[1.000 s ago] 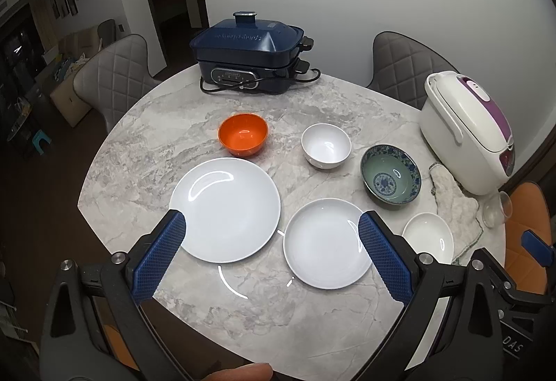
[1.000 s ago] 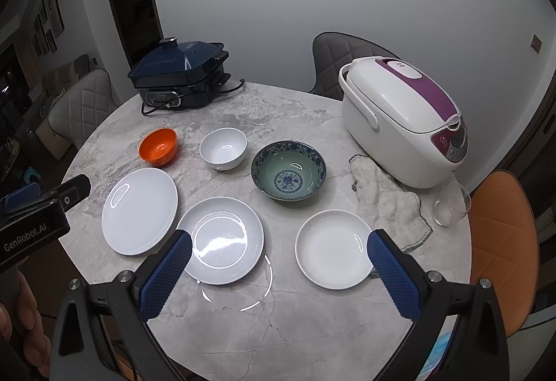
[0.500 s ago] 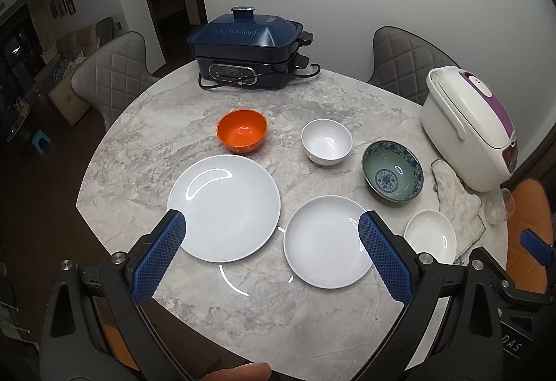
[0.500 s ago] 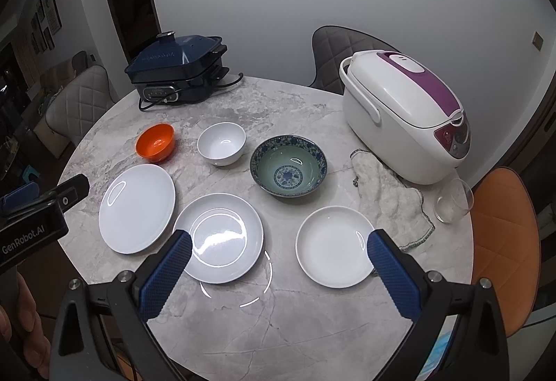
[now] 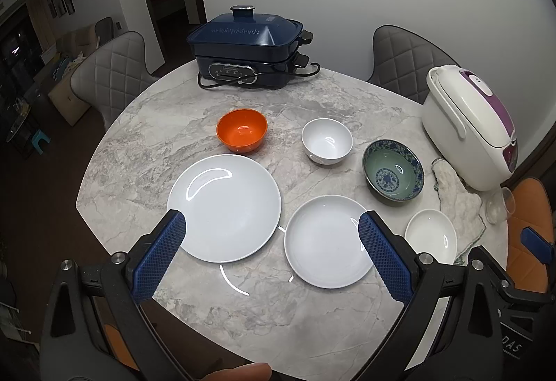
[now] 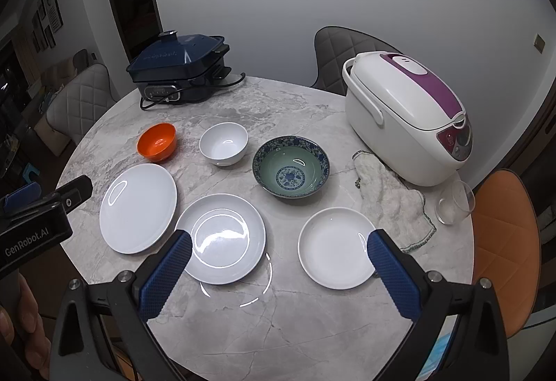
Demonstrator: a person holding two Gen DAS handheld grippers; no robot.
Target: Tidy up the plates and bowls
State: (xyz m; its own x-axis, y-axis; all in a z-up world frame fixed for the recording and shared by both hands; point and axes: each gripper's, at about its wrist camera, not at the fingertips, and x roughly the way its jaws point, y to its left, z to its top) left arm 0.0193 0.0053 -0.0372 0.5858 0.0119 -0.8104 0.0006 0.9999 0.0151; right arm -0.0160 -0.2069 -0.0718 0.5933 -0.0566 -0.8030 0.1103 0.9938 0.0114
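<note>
Marble table [image 5: 146, 151] carries three plates near and three bowls far, none stacked; left gripper [image 5: 271, 235] and right gripper [image 6: 278, 252] hover wide open, empty, so stacking presumably starts with a plate-rim grasp.

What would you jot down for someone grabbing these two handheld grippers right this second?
Left gripper: open, empty, above the near table edge.
Right gripper: open, empty, likewise.
Near row on the marble table: large plate, medium plate, small plate.
Far row: orange bowl, white bowl, blue-patterned bowl.
Done: nothing stacked; every piece lies apart.
Left: probably stack plates and nest bowls.
</note>
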